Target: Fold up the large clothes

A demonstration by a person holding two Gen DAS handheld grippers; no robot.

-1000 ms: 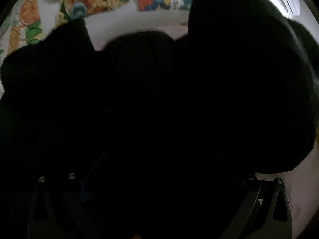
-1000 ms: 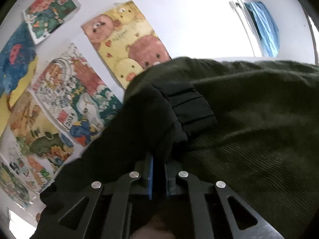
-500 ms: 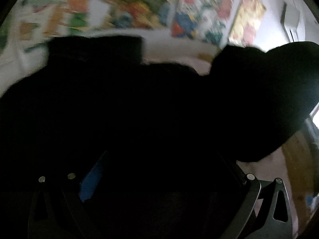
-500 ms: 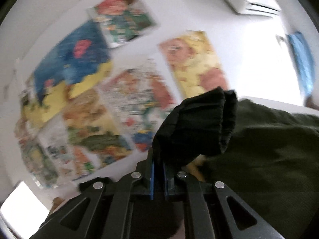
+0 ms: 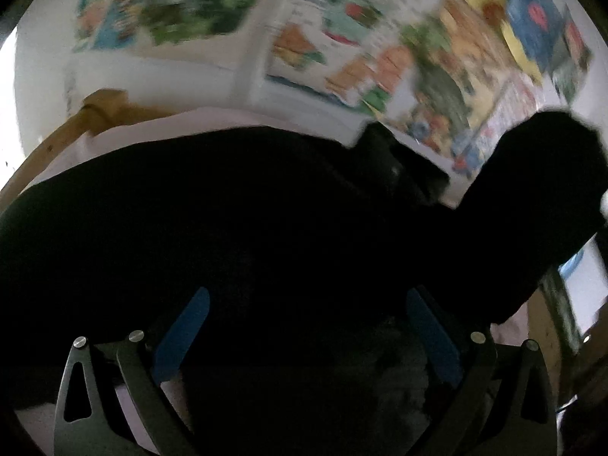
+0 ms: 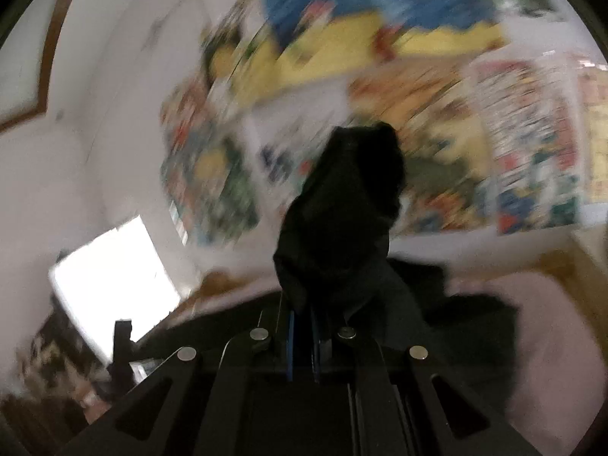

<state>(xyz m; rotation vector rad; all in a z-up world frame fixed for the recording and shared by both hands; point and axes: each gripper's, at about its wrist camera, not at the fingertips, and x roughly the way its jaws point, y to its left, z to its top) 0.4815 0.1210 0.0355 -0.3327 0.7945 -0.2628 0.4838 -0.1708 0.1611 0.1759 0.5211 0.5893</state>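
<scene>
A large dark green garment (image 5: 266, 209) fills most of the left wrist view, lying over a pale pink surface (image 5: 125, 129). My left gripper (image 5: 304, 326) is open with its blue pads (image 5: 182, 334) wide apart, and dark cloth lies between and over them. My right gripper (image 6: 304, 326) is shut on a fold of the dark garment (image 6: 342, 212), which stands up above the fingers. More of the garment trails below to the right (image 6: 456, 315). Both views are blurred.
A wall with several colourful posters (image 5: 380, 49) is behind, and it also shows in the right wrist view (image 6: 361, 38). A wooden frame edge (image 5: 95, 110) borders the pink surface (image 6: 551, 323). A bright window (image 6: 114, 277) is at the left.
Both grippers have swung and turned, so the posters have shifted across the views. The right gripper has lifted its fold of cloth higher. The left pads now show, wide apart.
</scene>
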